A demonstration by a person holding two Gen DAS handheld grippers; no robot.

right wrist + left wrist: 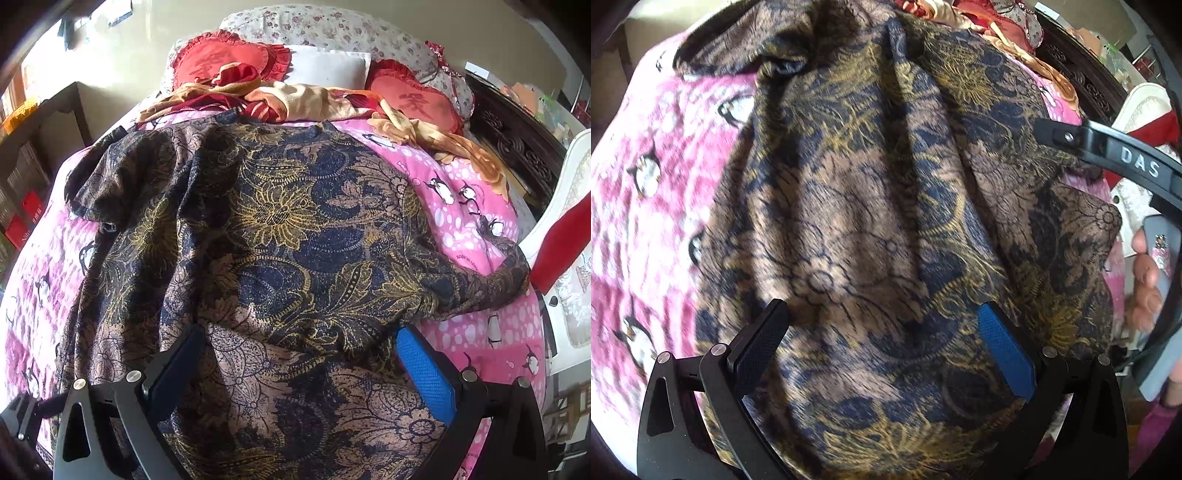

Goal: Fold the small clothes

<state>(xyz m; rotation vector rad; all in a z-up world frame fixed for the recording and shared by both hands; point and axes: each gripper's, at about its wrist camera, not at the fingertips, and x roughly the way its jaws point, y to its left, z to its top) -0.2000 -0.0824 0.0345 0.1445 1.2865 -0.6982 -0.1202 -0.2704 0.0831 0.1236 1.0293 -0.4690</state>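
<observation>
A small patterned garment [871,192], navy and brown with gold flowers, lies rumpled on a pink penguin-print bedspread [646,206]. My left gripper [882,325] hovers over its near part, fingers wide apart, open, holding nothing. In the right wrist view the same garment [280,229] spreads across the bed, one sleeve [491,280] trailing right and another [99,184] at far left. My right gripper [301,347] is also open above the garment's near hem, with cloth lying below the gap. A black bar of the right gripper [1126,162] shows at the right in the left wrist view.
Red heart cushions [229,62], a white pillow [328,66] and a heap of orange-red cloth [295,99] sit at the bed's far end. Dark carved furniture [517,144] and a white chair [569,236] stand right. Shelves [33,173] stand left. A hand [1145,280] shows at right.
</observation>
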